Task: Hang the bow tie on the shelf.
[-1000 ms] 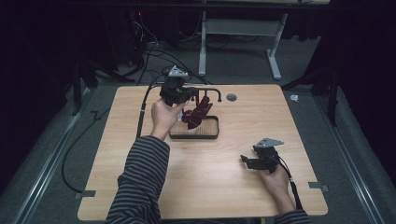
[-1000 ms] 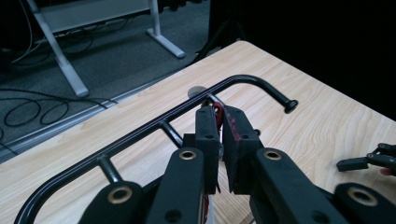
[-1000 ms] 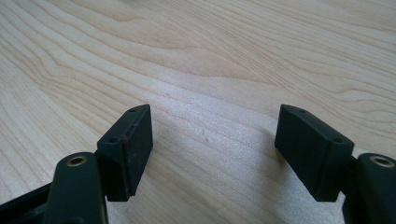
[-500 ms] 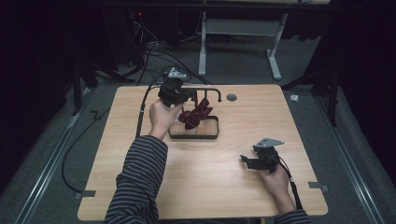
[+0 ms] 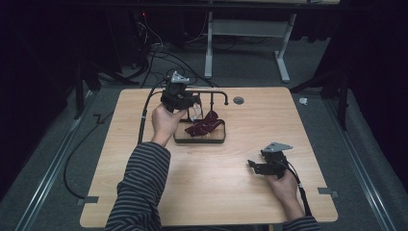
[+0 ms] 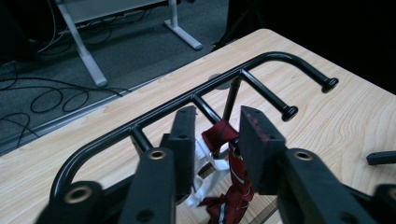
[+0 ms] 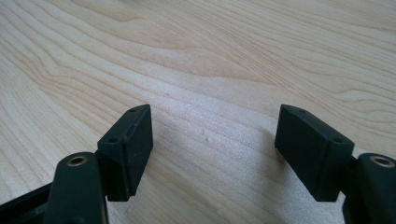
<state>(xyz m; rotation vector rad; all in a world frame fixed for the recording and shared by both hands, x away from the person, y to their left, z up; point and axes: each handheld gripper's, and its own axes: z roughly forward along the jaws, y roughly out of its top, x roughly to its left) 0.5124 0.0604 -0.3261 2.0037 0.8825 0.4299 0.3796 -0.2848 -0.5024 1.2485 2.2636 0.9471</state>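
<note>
A dark red cloth (image 5: pixel 204 126) with a white strap (image 6: pixel 203 154) hangs by a black peg rack (image 5: pixel 211 92) that stands on a shallow dark tray (image 5: pixel 199 140). My left gripper (image 5: pixel 194 104) is held at the rack's left end, pointing along the rail. In the left gripper view its jaws stand partly apart just under the rail (image 6: pixel 261 60), and the cloth's top (image 6: pixel 223 135) shows in the gap between them, with no clear pinch. My right gripper (image 5: pixel 254 166) rests low on the table at the front right. Its fingers (image 7: pixel 135 140) are spread wide over bare wood.
The light wooden table (image 5: pixel 250 202) has a round cable hole (image 5: pixel 238 100) behind the rack. A black cable (image 5: pixel 142 120) trails off the left gripper over the table's back left. Beyond the far edge stand white desk legs (image 5: pixel 208 53) among floor cables.
The left gripper and the cloth have shifted only slightly near the rack. The right gripper has stayed put.
</note>
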